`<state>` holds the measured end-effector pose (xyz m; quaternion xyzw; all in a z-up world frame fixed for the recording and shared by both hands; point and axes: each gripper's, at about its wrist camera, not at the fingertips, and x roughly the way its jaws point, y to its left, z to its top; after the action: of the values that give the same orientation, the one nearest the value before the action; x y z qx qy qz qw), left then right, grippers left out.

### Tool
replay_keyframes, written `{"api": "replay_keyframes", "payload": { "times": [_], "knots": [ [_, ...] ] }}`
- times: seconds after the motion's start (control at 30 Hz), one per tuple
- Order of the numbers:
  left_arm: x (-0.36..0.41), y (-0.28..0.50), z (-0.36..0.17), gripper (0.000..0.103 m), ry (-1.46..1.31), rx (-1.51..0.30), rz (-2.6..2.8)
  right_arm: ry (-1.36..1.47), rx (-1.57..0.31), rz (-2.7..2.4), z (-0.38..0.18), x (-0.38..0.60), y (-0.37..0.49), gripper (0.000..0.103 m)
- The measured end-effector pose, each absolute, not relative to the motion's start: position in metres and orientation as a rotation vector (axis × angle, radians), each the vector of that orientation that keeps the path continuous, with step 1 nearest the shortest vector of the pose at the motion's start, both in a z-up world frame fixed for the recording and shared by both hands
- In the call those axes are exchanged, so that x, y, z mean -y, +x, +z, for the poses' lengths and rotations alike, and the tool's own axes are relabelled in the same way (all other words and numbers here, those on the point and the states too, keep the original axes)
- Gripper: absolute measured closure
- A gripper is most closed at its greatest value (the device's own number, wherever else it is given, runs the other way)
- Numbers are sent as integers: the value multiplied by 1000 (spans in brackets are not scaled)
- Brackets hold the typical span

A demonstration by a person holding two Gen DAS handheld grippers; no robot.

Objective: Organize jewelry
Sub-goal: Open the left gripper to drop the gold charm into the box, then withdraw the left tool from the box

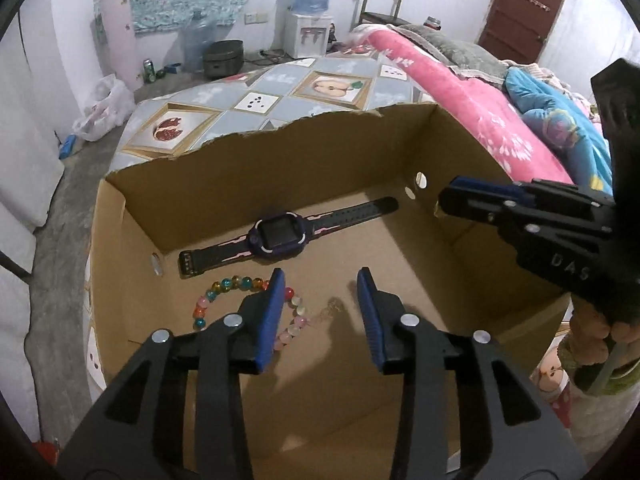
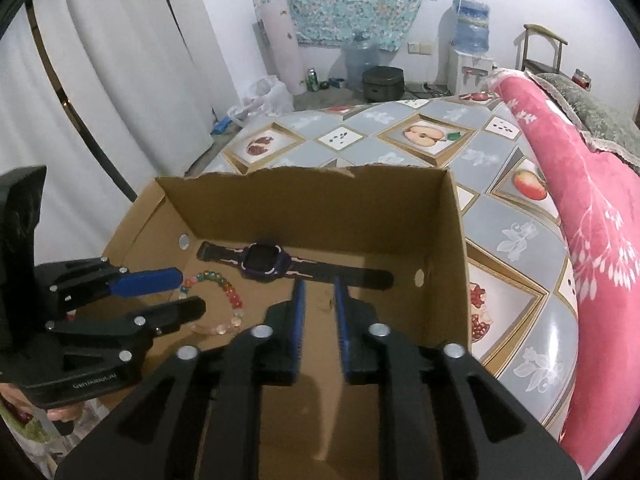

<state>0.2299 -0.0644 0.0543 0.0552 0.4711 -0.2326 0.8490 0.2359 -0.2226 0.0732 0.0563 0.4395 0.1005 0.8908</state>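
Since the watch (image 1: pixel 280 236) and the bead bracelet (image 1: pixel 244 308) already lie in the box (image 1: pixel 248 176), we judge little is left. Our left gripper (image 1: pixel 320 284) hangs apart and empty, our right gripper (image 2: pixel 320 288) narrowly parted, holding nothing.

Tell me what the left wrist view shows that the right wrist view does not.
Only the left wrist view shows the brown door and a blue patterned cloth on the bed. Only the right wrist view shows the white curtain. Both show the cardboard box, the watch, the bead bracelet, the left gripper and the right gripper, both open and empty.
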Motion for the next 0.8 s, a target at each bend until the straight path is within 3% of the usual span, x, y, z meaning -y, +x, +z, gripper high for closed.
{"api": "replay_keyframes", "payload": {
  "times": [0.07, 0.17, 0.5, 0.67, 0.8],
  "knots": [
    [62, 229, 54, 59, 115, -991, -482, 108, -892, 198, 76, 223, 234, 69],
    [58, 227, 56, 54, 109, -980, -473, 103, -875, 185, 80, 224, 232, 62],
    [31, 195, 95, 42, 78, -839, -464, 142, -757, 169, 121, 234, 199, 50],
    [-10, 145, 126, 32, 51, -696, -469, 154, -647, 178, 156, 249, 139, 42],
    [-44, 110, 131, 30, 49, -661, -431, 149, -615, 215, 161, 256, 91, 42]
  ]
}}
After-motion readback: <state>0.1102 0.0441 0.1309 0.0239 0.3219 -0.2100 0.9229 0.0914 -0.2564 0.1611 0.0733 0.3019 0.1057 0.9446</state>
